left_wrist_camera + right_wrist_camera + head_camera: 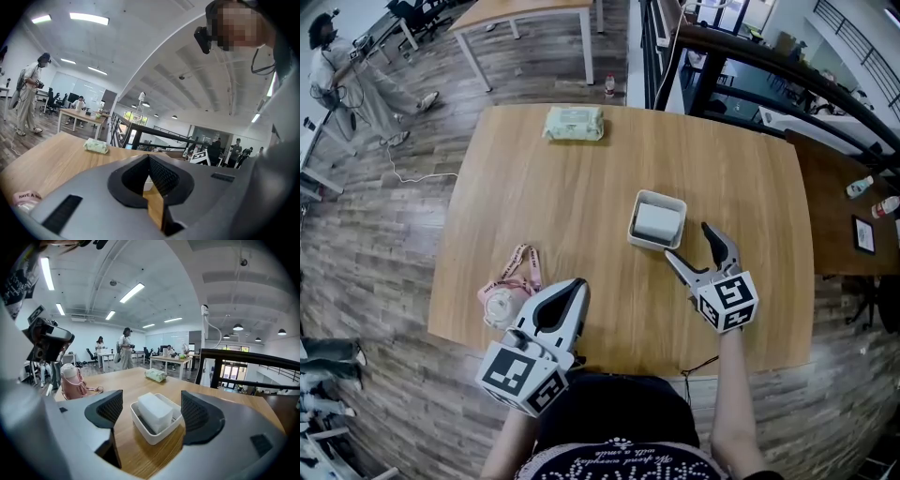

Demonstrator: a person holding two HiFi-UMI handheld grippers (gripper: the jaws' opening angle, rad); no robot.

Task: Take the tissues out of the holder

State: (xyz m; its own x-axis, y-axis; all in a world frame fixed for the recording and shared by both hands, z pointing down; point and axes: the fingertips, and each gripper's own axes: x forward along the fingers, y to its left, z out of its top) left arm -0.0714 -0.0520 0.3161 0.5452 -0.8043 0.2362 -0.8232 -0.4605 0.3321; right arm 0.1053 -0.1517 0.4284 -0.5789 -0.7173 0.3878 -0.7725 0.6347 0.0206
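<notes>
my right gripper, jaws spread and empty, is nearer: the tissues stand in the holder at its twelve o'clock. left gripper clenched on nothing.

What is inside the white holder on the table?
A block of white tissues sits in the holder and rises above its rim. The holder's walls hide the lower tissues and the bottom, so anything beneath them cannot be seen.

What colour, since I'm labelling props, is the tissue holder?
White; the holder shows best in the right gripper view.
</notes>
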